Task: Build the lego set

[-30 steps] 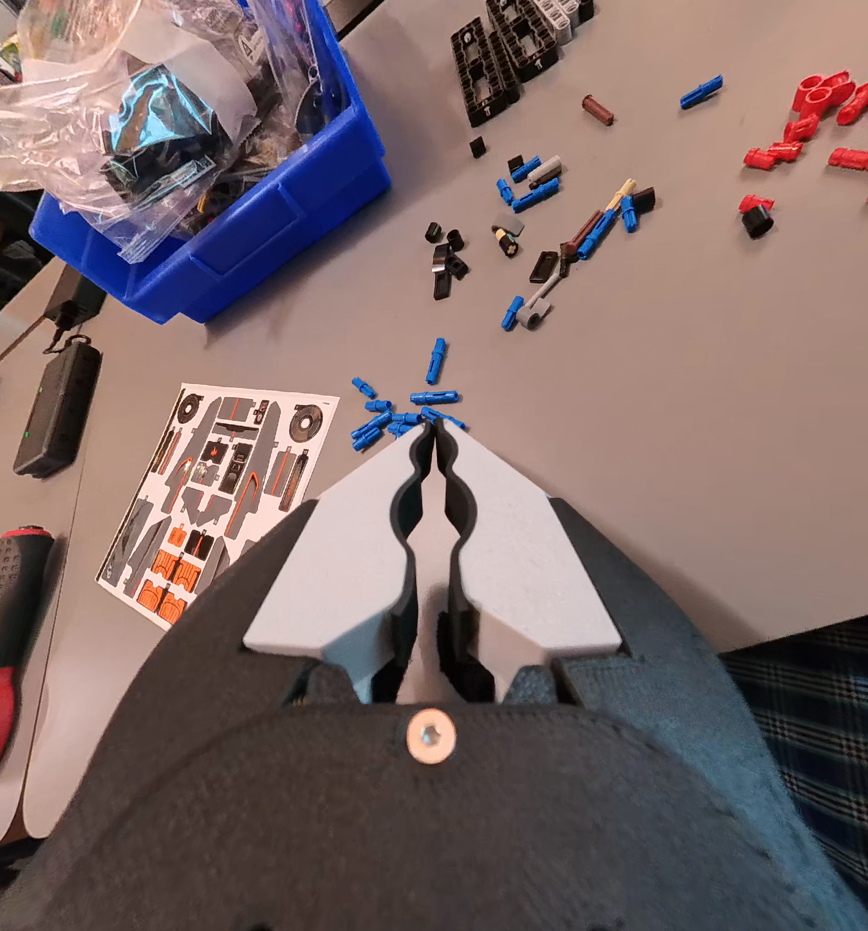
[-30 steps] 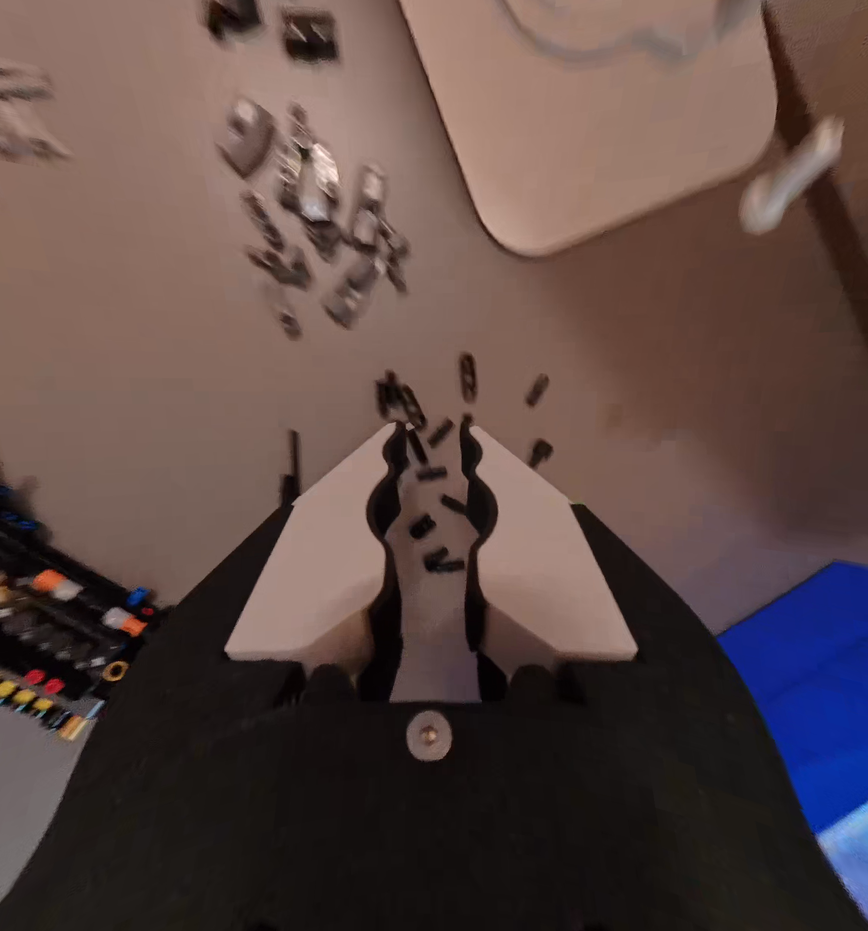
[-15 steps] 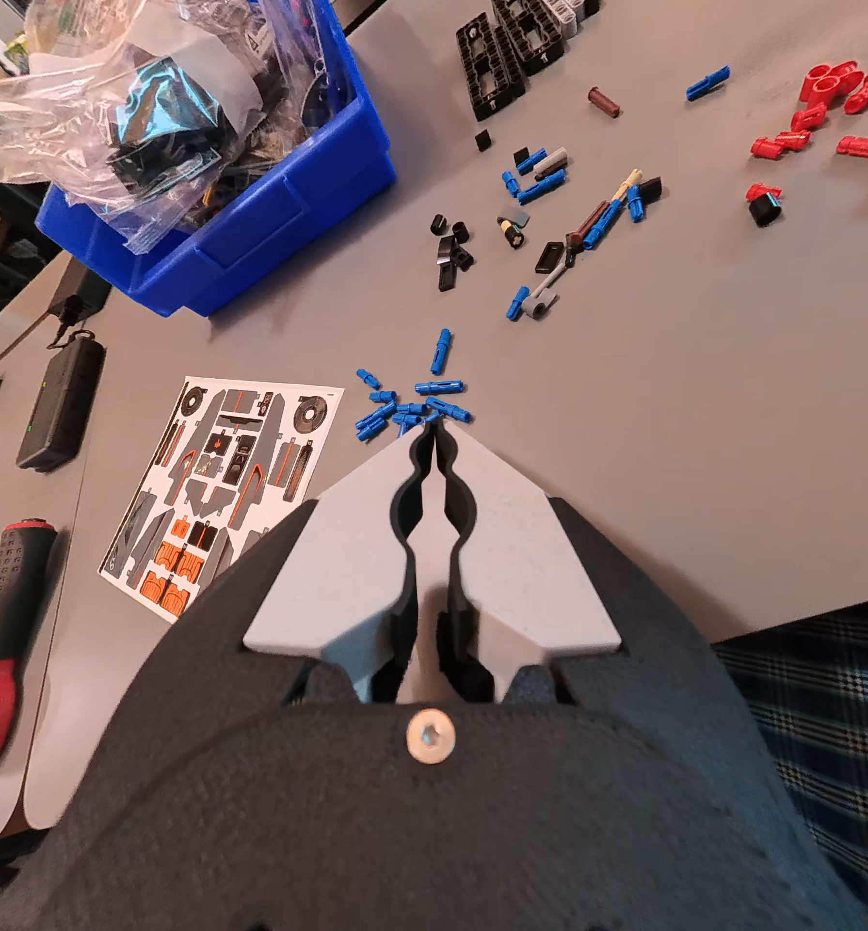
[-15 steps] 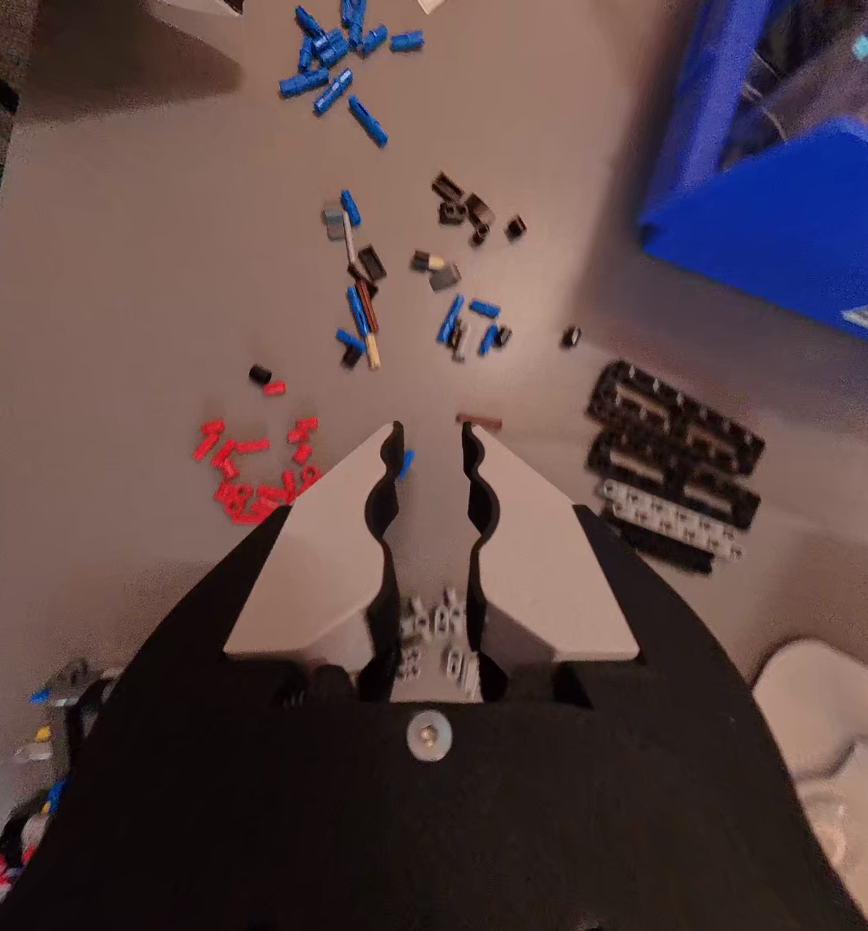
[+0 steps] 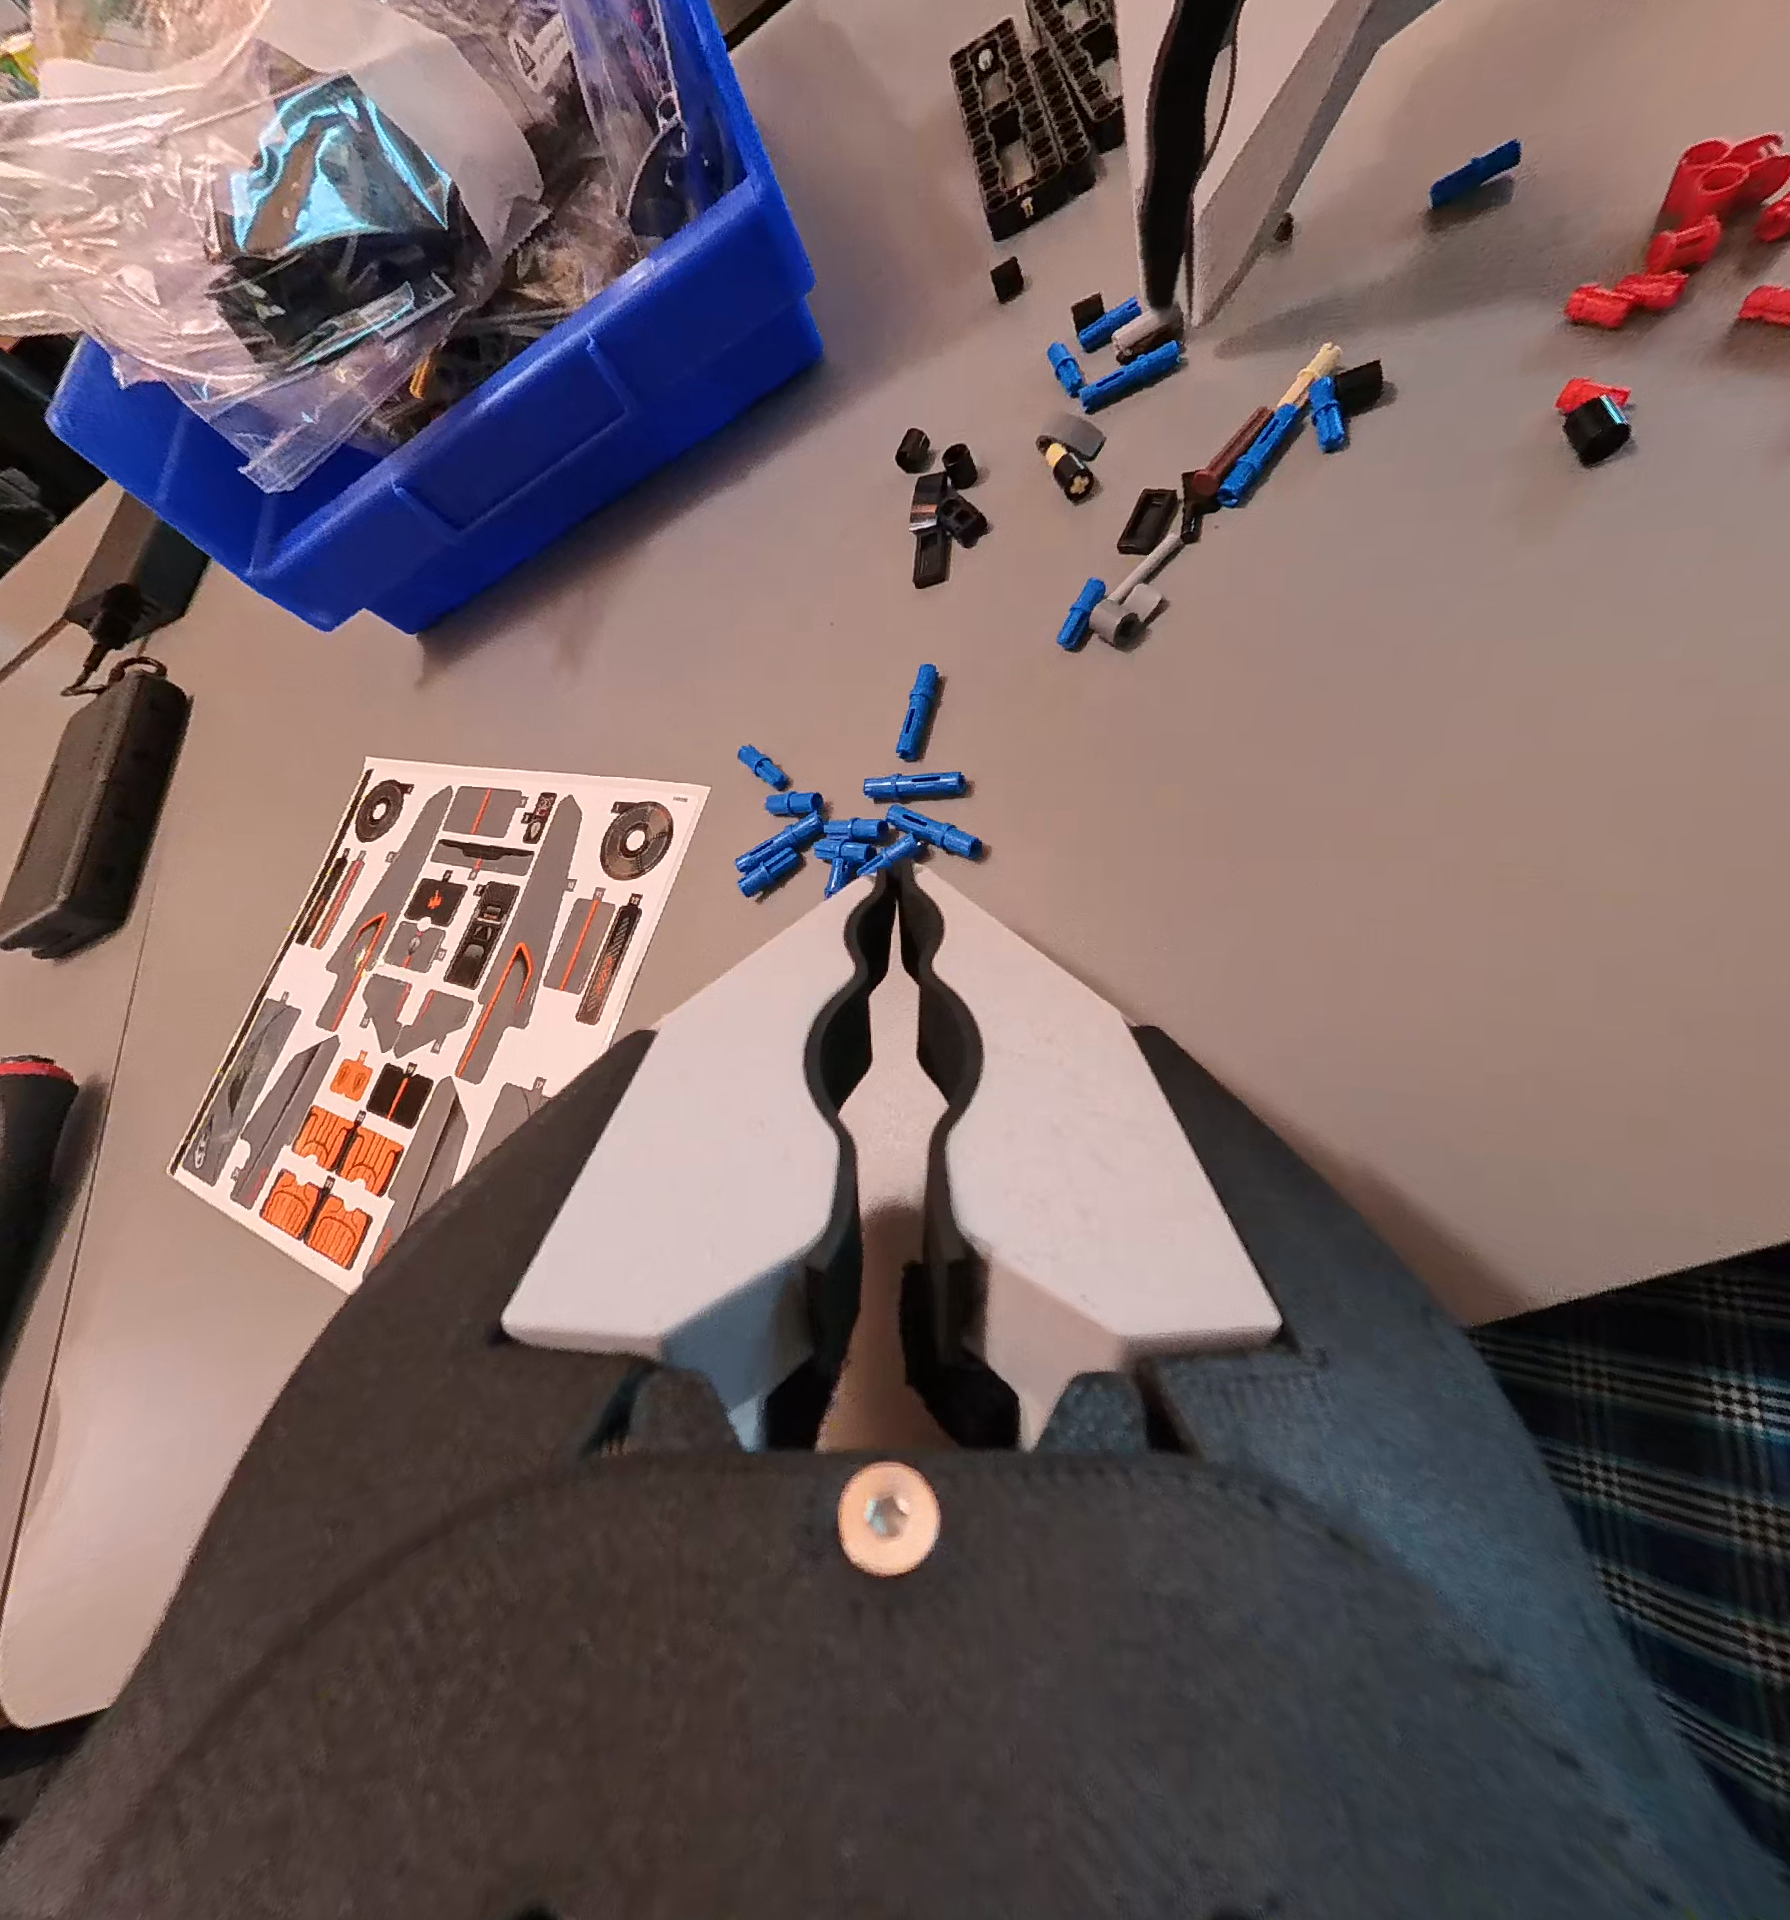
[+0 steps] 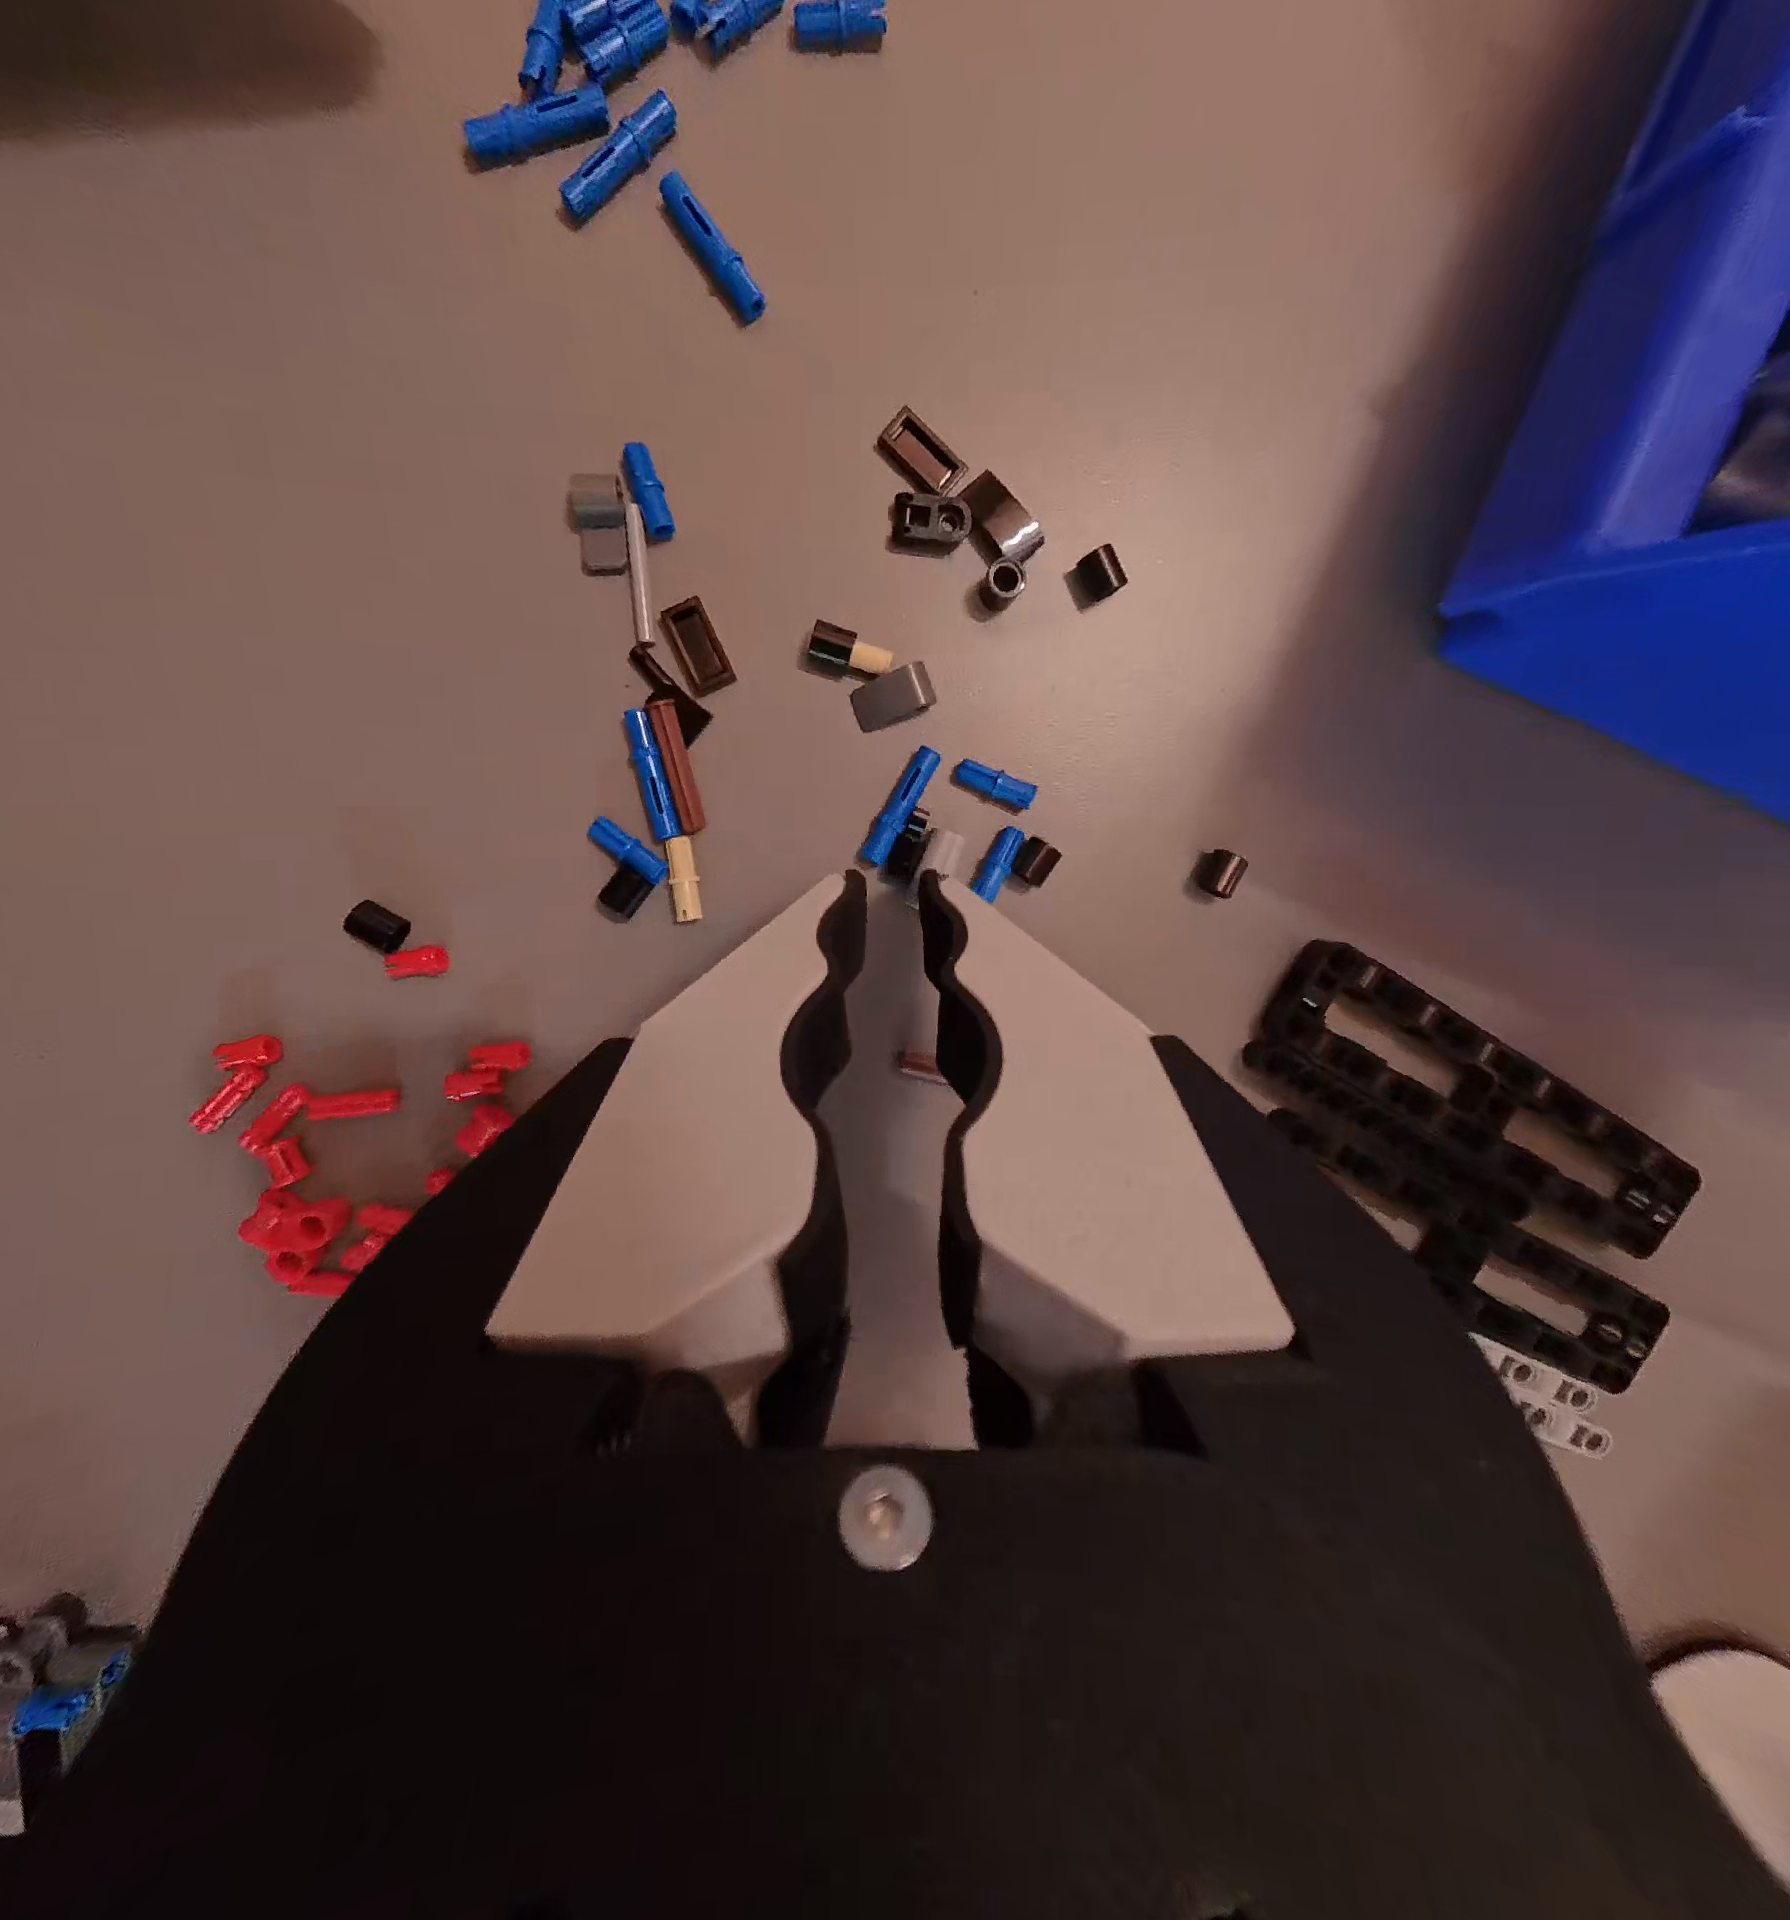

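A grey counter [image 5: 1390, 935] carries sorted lego pieces, a blue bin [image 5: 517, 447] of bags and a sticker sheet [image 5: 434, 997]. The left tongs [image 5: 893, 878] are pinched closed on nothing, tips at the near edge of the blue pin pile [image 5: 849, 826]. The right tongs [image 6: 886, 883] stand narrowly parted and empty, right at a small cluster – a long blue pin [image 6: 901, 805], a black piece and a pale grey one. That pin lies just ahead, slightly left of the gap, its long axis running almost along the fingers – so the right tongs are nearer, and would likely need a twist to grip it across
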Tool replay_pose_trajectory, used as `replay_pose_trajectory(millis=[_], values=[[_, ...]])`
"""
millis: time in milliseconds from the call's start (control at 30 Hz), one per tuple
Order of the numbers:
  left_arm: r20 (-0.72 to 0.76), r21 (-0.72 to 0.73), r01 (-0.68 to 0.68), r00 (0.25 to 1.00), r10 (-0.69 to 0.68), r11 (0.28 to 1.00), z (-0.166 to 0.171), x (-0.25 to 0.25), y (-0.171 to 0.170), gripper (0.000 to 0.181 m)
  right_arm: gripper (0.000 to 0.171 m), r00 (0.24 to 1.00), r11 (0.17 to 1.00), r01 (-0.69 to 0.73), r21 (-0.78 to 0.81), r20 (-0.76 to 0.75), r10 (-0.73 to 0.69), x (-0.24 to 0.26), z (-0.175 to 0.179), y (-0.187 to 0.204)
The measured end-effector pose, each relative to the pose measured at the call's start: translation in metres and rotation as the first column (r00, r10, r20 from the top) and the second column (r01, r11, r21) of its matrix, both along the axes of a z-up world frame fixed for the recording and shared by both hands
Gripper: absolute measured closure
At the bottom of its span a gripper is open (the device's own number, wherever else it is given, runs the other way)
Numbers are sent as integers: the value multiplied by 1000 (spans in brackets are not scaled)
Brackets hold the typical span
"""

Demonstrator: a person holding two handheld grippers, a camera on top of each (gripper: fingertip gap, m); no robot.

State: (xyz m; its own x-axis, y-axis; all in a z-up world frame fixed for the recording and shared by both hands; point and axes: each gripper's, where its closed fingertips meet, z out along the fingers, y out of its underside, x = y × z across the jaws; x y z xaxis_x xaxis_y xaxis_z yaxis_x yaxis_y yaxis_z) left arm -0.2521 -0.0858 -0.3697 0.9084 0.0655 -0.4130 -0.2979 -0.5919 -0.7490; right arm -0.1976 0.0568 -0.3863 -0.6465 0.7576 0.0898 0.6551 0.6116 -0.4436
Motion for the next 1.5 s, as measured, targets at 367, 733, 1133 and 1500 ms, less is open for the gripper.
replay_pose_trajectory(millis=[367,733,1133,1500], values=[[-1,-3,0,1000,0,1000,-1,0,0,181,166,999,998,-47,31,8,47,-5,-3,-3],[-1,0,-3,1000,3,1000,0,-2,-1,181,169,1000,999,-30,21,3,30,-6,0,2],[25,12,-10,1000,10,1000,0,-5,-1,181,169,811,803,584,119,-41,-584,193,64,192],[-13,-1,-6,1000,6,1000,3,0,0,181,148,567,579,799,164,120,-815,327,2,241]])
